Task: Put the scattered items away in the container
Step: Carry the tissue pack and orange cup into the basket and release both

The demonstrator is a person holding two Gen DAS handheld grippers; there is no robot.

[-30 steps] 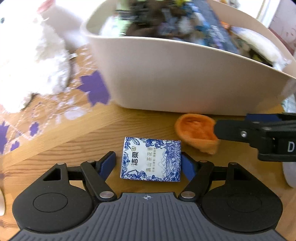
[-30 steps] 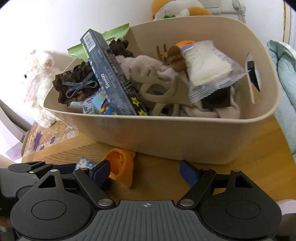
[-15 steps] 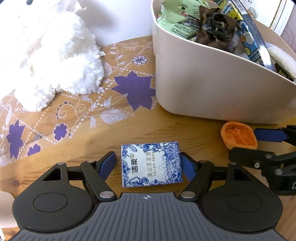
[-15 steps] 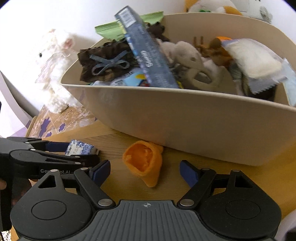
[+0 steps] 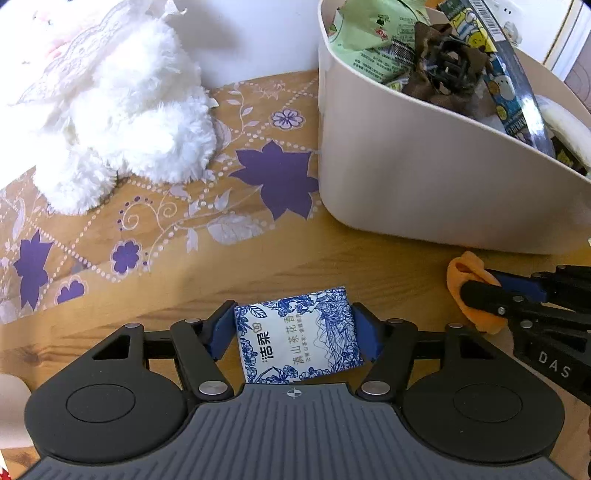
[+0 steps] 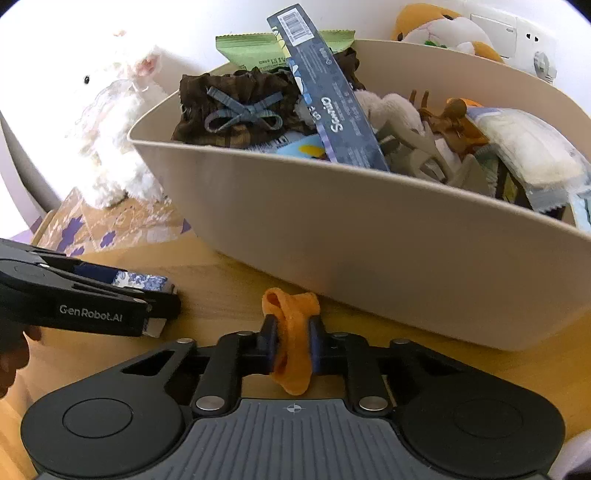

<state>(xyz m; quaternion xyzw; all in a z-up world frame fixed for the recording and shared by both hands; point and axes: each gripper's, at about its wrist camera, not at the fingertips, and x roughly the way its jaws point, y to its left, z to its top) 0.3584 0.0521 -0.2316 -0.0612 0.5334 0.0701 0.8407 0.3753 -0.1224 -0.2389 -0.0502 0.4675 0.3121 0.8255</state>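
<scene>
Grippers, two, each gripping one item: left gripper (image 5: 295, 328) one tissue pack (image 5: 300, 335), right gripper (image 6: 292, 341) one orange cloth (image 6: 291, 343).

A white plush toy (image 5: 110, 110) sits on a purple-flowered mat (image 5: 177, 206) covering the wooden surface (image 5: 332, 266); an orange plush (image 6: 443, 33) stands behind.

The blue-and-white tissue pack (image 5: 298, 338) carries Chinese characters. "DAS" shows on the right gripper (image 5: 480, 291); "GenRobot.AI" on the left gripper (image 6: 162, 295). The dark box (image 6: 330, 99) in the container (image 6: 369, 236) carries a barcode.
</scene>
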